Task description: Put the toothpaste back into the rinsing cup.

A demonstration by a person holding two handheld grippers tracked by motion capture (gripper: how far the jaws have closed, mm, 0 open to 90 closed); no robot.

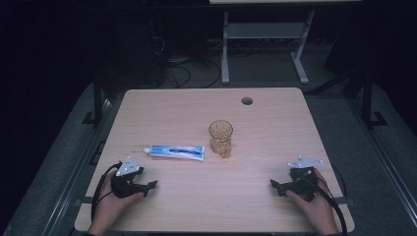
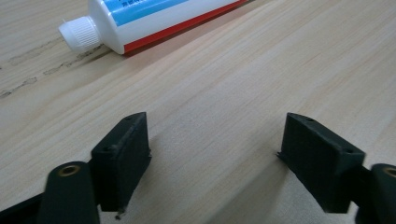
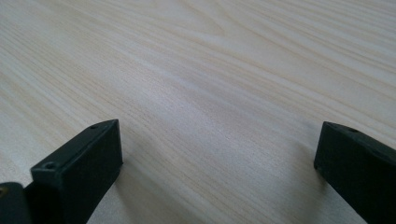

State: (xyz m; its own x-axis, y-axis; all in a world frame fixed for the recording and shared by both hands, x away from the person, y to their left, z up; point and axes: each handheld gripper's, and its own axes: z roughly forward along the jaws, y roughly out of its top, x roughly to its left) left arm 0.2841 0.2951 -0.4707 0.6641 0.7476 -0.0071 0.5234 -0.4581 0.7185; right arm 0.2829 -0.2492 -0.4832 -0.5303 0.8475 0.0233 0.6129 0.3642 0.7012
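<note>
Both grippers rest low at the near corners of the tabletop [image 1: 275, 118], jaws spread wide, holding nothing.

The toothpaste tube [image 1: 175, 152] lies flat just beyond the left gripper [image 1: 150, 187]; an amber glass [image 1: 220, 133] stands upright beside it, well apart from the right gripper [image 1: 275, 186].

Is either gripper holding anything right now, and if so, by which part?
Nothing is held. The left gripper and right gripper are both open over bare table.
</note>
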